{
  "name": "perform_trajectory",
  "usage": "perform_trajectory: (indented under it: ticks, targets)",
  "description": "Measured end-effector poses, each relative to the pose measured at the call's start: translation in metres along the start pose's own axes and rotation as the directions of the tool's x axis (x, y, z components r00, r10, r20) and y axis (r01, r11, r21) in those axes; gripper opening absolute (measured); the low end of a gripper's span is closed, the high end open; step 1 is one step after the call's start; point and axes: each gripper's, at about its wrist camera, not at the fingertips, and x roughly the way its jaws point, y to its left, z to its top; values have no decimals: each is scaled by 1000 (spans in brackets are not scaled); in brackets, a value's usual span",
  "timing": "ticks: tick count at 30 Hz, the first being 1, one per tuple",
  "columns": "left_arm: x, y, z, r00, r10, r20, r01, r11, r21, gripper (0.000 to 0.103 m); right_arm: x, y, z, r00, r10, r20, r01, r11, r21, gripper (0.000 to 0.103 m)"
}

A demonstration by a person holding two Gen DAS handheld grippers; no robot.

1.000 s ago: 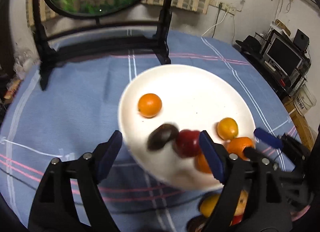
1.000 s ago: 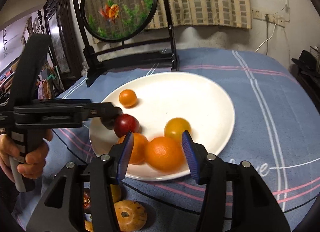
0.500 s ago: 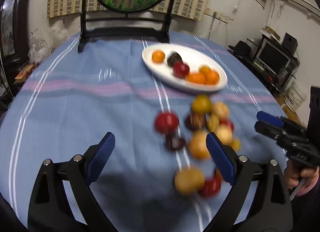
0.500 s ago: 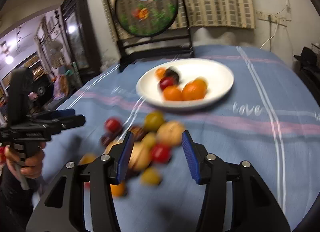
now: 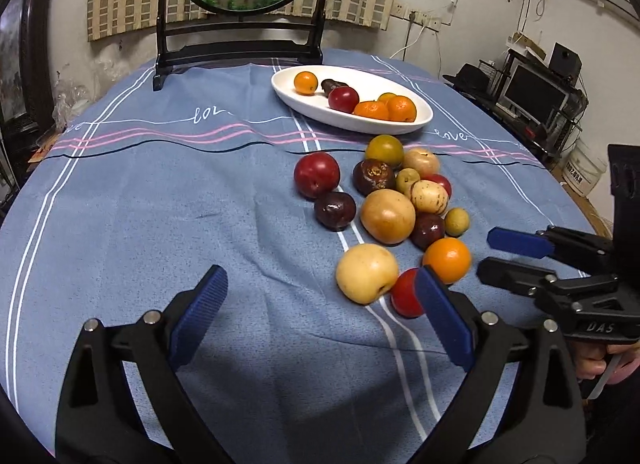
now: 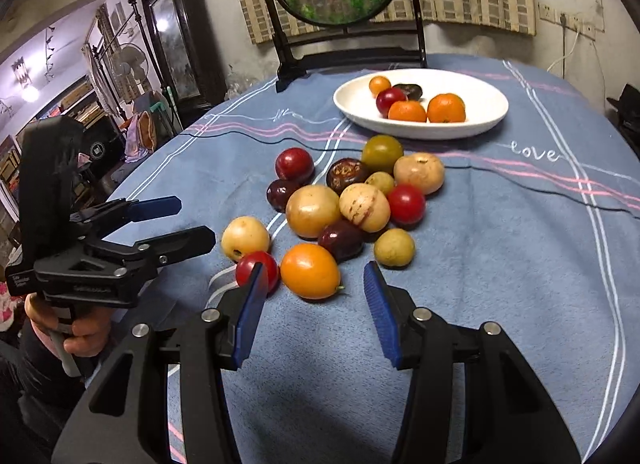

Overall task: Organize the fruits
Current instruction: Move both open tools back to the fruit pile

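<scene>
1. Left wrist view: my left gripper (image 5: 320, 304) is sitting at the bottom of the frame, its jaws opening wide with only bare cloth between them. My right gripper (image 5: 516, 256) is coming in from the right edge, part open and carrying nothing.
2. Same view: the white plate (image 5: 316, 108) at upper centre is holding six fruits, so I'm judging the sorting only started. The loose pile of fruit (image 5: 388, 216) is lying mid-frame on the blue tablecloth (image 5: 160, 204).
3. Right wrist view: the right gripper (image 6: 316, 304) is hovering at bottom centre, empty and not touching the orange fruit (image 6: 310, 270) just ahead. About fourteen fruits are waiting below the plate (image 6: 492, 120).
</scene>
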Motion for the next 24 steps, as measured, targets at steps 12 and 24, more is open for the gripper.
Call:
perform_trajectory:
  ticks: [12,24]
  targets:
    - [-2,0,1,1000,-4,12,4,1000,-10,96,21,-4,3,997,6,-73,-2,998,65,52]
    - [-1,3,1,1000,-3,9,3,1000,-15,96,31,0,6,994,-4,-107,10,998,57,50]
